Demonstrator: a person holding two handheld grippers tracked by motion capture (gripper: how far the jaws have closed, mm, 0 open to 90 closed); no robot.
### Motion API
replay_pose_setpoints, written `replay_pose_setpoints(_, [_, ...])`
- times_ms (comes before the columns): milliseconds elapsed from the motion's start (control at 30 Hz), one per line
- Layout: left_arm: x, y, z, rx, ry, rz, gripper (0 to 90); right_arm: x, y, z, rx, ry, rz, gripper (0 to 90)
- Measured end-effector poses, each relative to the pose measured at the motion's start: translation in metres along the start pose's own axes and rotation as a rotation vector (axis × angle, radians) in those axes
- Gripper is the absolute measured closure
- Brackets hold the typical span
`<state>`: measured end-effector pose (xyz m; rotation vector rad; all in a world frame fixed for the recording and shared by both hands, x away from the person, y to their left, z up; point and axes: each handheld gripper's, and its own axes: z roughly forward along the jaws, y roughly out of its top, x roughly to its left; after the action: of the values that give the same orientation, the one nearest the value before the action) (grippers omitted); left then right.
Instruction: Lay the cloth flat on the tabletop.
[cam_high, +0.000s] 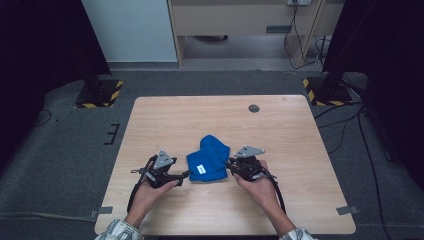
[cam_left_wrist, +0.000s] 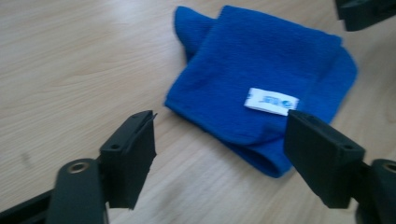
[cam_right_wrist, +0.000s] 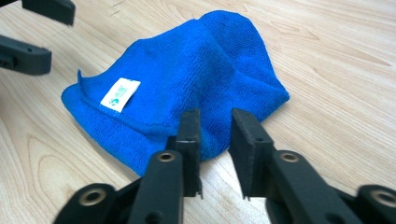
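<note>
Lying folded on the tabletop (cam_high: 165, 125), a bright blue cloth (cam_high: 208, 159) sits slightly near of the middle, between the two hand-held grippers. Its pile looks soft and fine, like microfibre, and it is doubled over into a rough rectangle with one rounded lobe poking out at the far end. A small white label (cam_high: 200, 169) with faint print is sewn on the upper layer close to the near edge; in the left gripper view the same label (cam_left_wrist: 272, 101) shows plainly, and the folded edges of the cloth (cam_left_wrist: 261, 79) stack in visible layers at the near corner. The left hand-held gripper (cam_high: 184, 175) rests just left of the cloth with its jaws spread apart and nothing between them; the cloth's near edge lies just beyond the tips. The right hand-held gripper (cam_high: 231, 164) sits at the cloth's right edge, its jaws drawn close together with a narrow gap; in the right gripper view the blue cloth (cam_right_wrist: 187, 88) lies just past the tips of that gripper (cam_right_wrist: 215, 130), and I cannot tell whether any fabric is pinched, though the gap itself looks bare wood. Farther off, a dark round grommet (cam_high: 254, 108) is set in the tabletop near the far edge, well apart from the cloth. Grey carpet surrounds the tabletop, with black stands on yellow-and-black striped bases (cam_high: 327, 92) at the far left and far right corners. Nothing lies on the tabletop between either hand-held gripper and the cloth.
</note>
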<state>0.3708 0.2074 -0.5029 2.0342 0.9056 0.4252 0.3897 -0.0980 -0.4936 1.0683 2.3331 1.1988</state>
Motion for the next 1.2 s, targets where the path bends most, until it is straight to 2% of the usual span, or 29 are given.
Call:
replay_pose_setpoints(33, [-0.001, 0.000, 0.001, 0.007, -0.010, 0.003, 28.6, 0.000, 0.000, 0.000, 0.000, 0.000, 0.000, 76.1])
replay_pose_setpoints(133, [-0.003, -0.001, 0.009, 0.026, -0.039, 0.004, 36.3, 0.000, -0.002, 0.000, 0.002, 0.009, 0.002, 79.9])
replay_pose_setpoints(200, [-0.005, -0.001, 0.013, 0.033, -0.073, -0.004, 44.0, -0.002, -0.004, 0.001, 0.005, 0.010, 0.003, 81.7])
replay_pose_setpoints(267, [-0.007, -0.001, 0.015, 0.049, -0.086, 0.010, 46.2, -0.002, -0.004, 0.000, 0.007, 0.009, 0.008, 81.7])
replay_pose_setpoints(300, [-0.008, -0.002, 0.017, 0.060, -0.087, 0.018, 52.3, -0.004, -0.006, 0.000, 0.008, 0.008, 0.012, 81.7])
replay_pose_setpoints(400, [-0.009, -0.002, 0.020, 0.070, -0.098, 0.018, 57.0, -0.005, -0.007, 0.000, 0.012, 0.009, 0.012, 81.4])
replay_pose_setpoints(433, [-0.009, -0.001, 0.021, 0.070, -0.099, 0.022, 65.5, -0.005, -0.007, -0.001, 0.015, 0.012, 0.011, 81.0])
replay_pose_setpoints(633, [-0.006, 0.000, 0.022, 0.093, -0.122, 0.016, 86.5, -0.005, -0.008, -0.001, 0.014, 0.009, 0.010, 80.9])
replay_pose_setpoints(833, [-0.003, 0.004, 0.017, 0.066, -0.131, 0.006, 89.8, -0.005, -0.008, 0.001, 0.017, 0.009, 0.011, 79.4])
replay_pose_setpoints(1000, [0.000, 0.012, 0.007, -0.009, -0.119, -0.016, 90.0, -0.005, -0.009, 0.001, 0.016, 0.006, 0.014, 73.5])
replay_pose_setpoints(1033, [0.000, 0.012, 0.007, -0.009, -0.119, -0.016, 90.0, -0.005, -0.009, 0.001, 0.016, 0.006, 0.014, 73.5])
replay_pose_setpoints(1200, [0.006, 0.022, -0.001, -0.071, -0.090, -0.027, 90.0, -0.002, -0.010, 0.003, 0.018, 0.010, 0.005, 67.6])
